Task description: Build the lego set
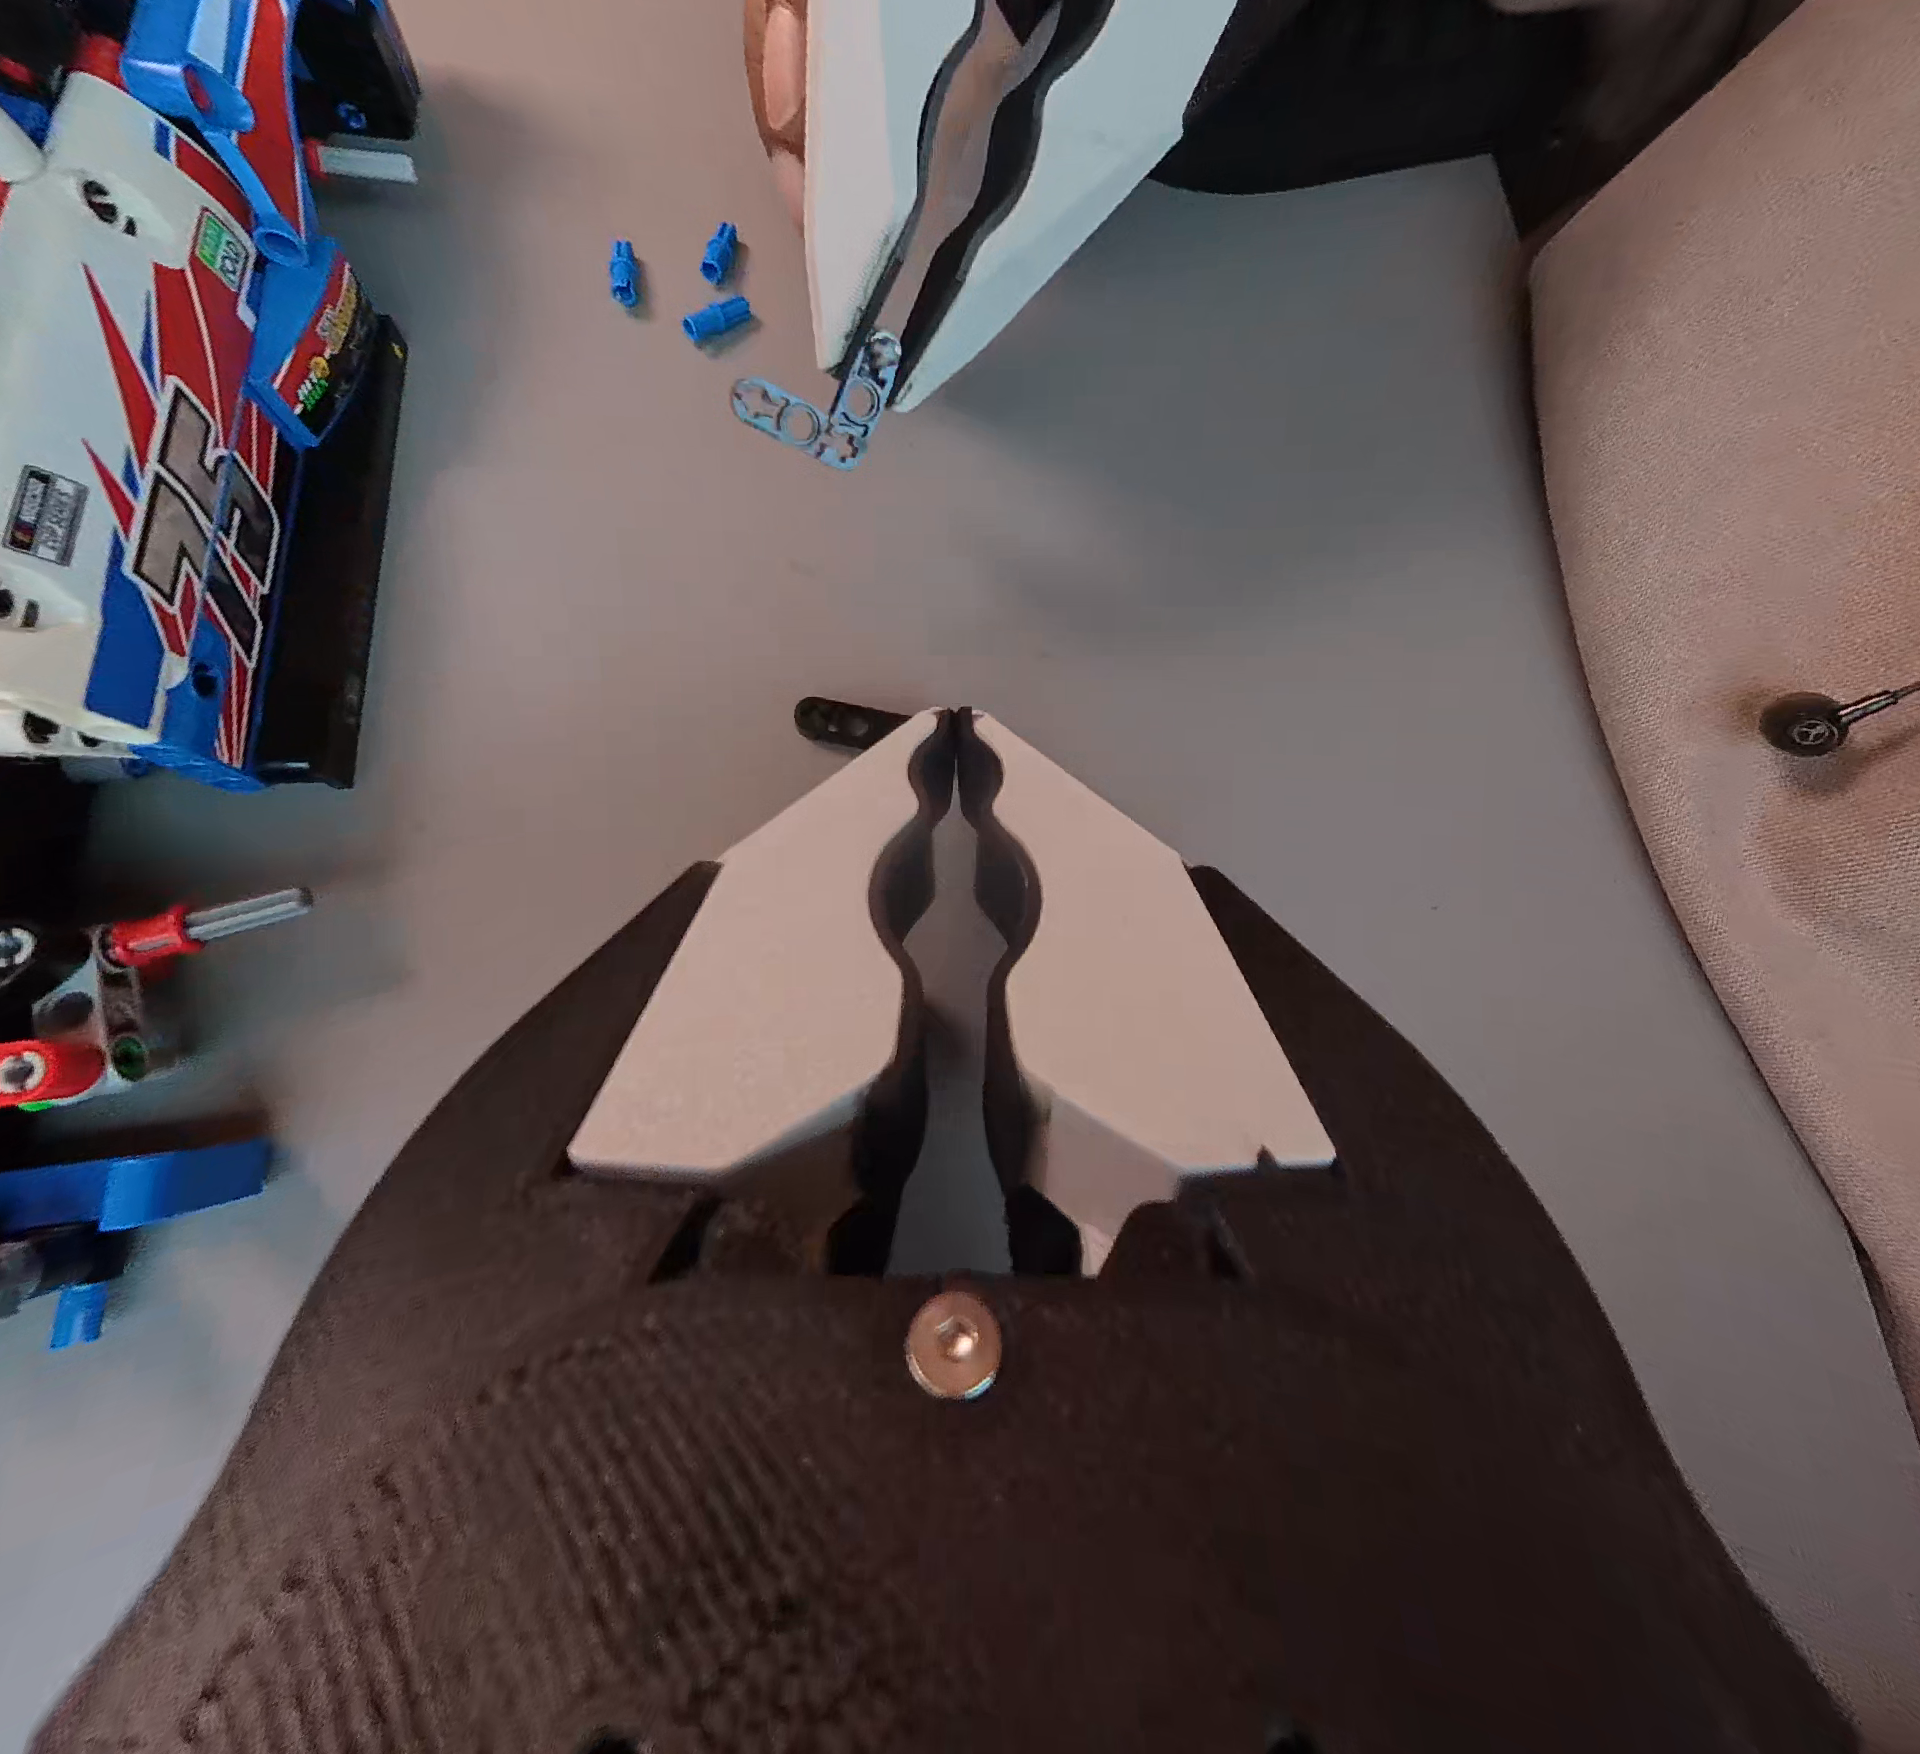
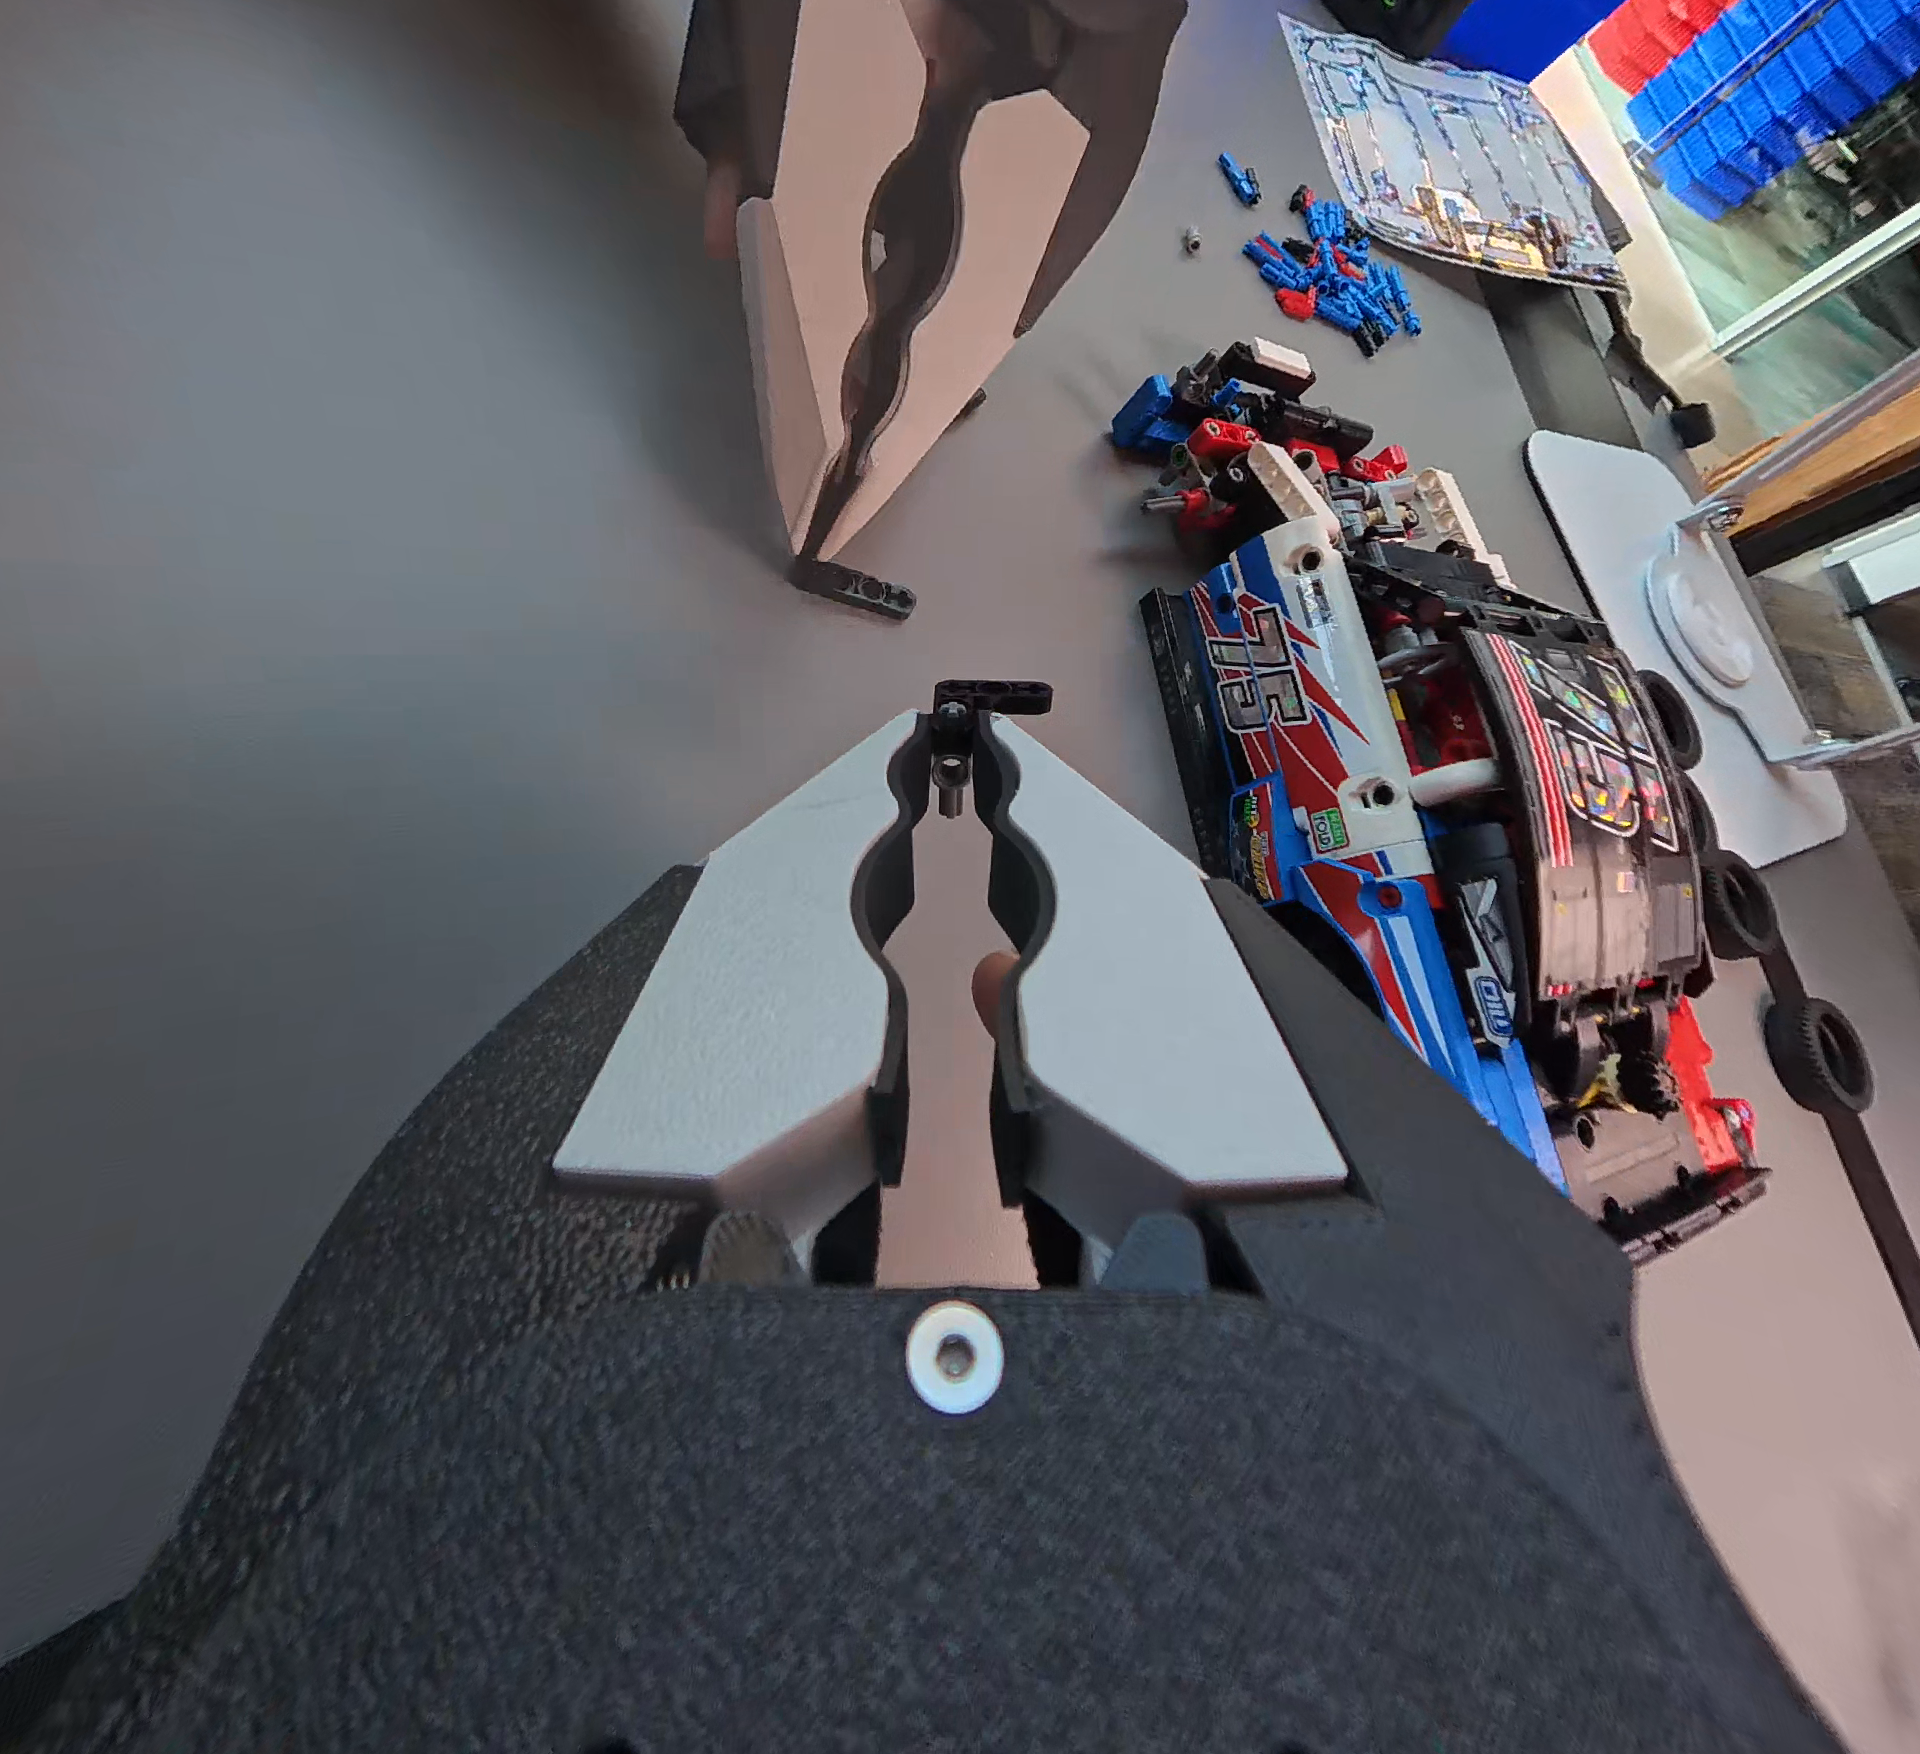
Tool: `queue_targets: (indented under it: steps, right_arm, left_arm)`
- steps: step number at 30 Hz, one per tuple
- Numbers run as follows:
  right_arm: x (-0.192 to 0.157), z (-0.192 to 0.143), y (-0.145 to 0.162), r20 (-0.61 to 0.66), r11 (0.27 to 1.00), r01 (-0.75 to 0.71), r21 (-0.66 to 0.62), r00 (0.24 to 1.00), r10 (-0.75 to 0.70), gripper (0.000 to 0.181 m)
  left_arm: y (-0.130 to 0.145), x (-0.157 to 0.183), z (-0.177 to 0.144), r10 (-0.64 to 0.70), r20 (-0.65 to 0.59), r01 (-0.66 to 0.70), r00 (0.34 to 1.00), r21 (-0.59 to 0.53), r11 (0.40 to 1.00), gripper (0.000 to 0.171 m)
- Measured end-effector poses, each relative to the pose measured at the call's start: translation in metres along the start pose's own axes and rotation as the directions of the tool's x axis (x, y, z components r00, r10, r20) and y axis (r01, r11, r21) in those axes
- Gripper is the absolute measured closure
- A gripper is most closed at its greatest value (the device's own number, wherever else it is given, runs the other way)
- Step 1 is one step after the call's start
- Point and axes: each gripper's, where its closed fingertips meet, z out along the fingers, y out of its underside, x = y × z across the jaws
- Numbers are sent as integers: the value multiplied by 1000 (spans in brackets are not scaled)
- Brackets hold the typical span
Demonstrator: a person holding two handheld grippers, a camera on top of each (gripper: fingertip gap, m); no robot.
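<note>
Closest to you in the right wrist view is your right gripper (image 2: 961, 717), its white wedge fingers nearly closed and pinching one leg of a small black L-shaped lego liftarm (image 2: 992, 698), the other leg jutting to the right past the tips; a short dark pin (image 2: 948, 772) seems seated in the held leg, though the gap is too shadowed to be sure. In the left wrist view your left gripper (image 1: 956, 717) has its tips drawn together on the near end of a short flat black lego beam with round holes (image 1: 831, 720) that lies on the smooth grey tabletop (image 1: 1195, 457), so it is closed on that end or pressing it down; I cannot tell which. The relation that matters is this: the beam lies straight ahead of the L-piece, just beyond it, with its long axis running crosswise to your right gripper's fingers, and the free end points towards the partly built blue, white and red lego race car (image 2: 1455, 821). I judge the next move is to join the two, so the holes must line up first. Three loose blue pins (image 1: 681, 281) lie near the right gripper, well clear of the beam. The table between the grippers is bare; a heap of small blue and red parts (image 2: 1335, 276) and the printed instruction sheet (image 2: 1444, 156) sit well away behind the car.
</note>
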Motion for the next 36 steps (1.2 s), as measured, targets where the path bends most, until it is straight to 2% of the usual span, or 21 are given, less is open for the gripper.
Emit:
queue_targets:
  steps: [6, 9, 14, 20, 23, 25, 28, 32, 36]
  right_arm:
    - [-8, 8, -5, 24, 1000, 7, 6, 1000, -8, 176]
    - [-10, 12, -3, 26, 1000, 20, -11, 999, -20, 176]
    - [-5, 12, 0, 0, 1000, 12, -26, 1000, -12, 176]
    - [-3, 11, 1, -18, 999, 15, -39, 1000, -16, 176]
    - [-3, 9, 0, -23, 999, 18, -35, 1000, -19, 176]
    - [-2, 8, 0, -29, 999, 21, -36, 999, -22, 176]
    - [1, 5, 0, -41, 999, 19, -38, 999, -21, 176]
    - [3, 4, 6, -45, 998, 21, -66, 999, -24, 176]
    - [1, 6, 8, -37, 997, 26, -75, 999, -29, 176]
  left_arm:
    - [2, 2, 0, 38, -2, -38, 999, -26, 999, 171]
    - [2, -1, -5, 57, 44, -55, 997, -43, 998, 171]
    - [2, -1, -9, 84, 143, -72, 986, -89, 993, 157]
    - [7, -5, 2, 127, 225, -90, 966, -168, 982, 160]
    - [5, -5, 6, 144, 222, -108, 964, -165, 980, 171]
    - [2, -7, 7, 149, 216, -120, 965, -142, 983, 171]
    - [-3, -4, 5, 39, 150, -31, 988, -56, 998, 171]
    - [-1, -6, 3, 57, 182, -44, 982, -73, 996, 171]
    - [-5, -3, 6, 79, 203, -60, 976, -96, 994, 161]
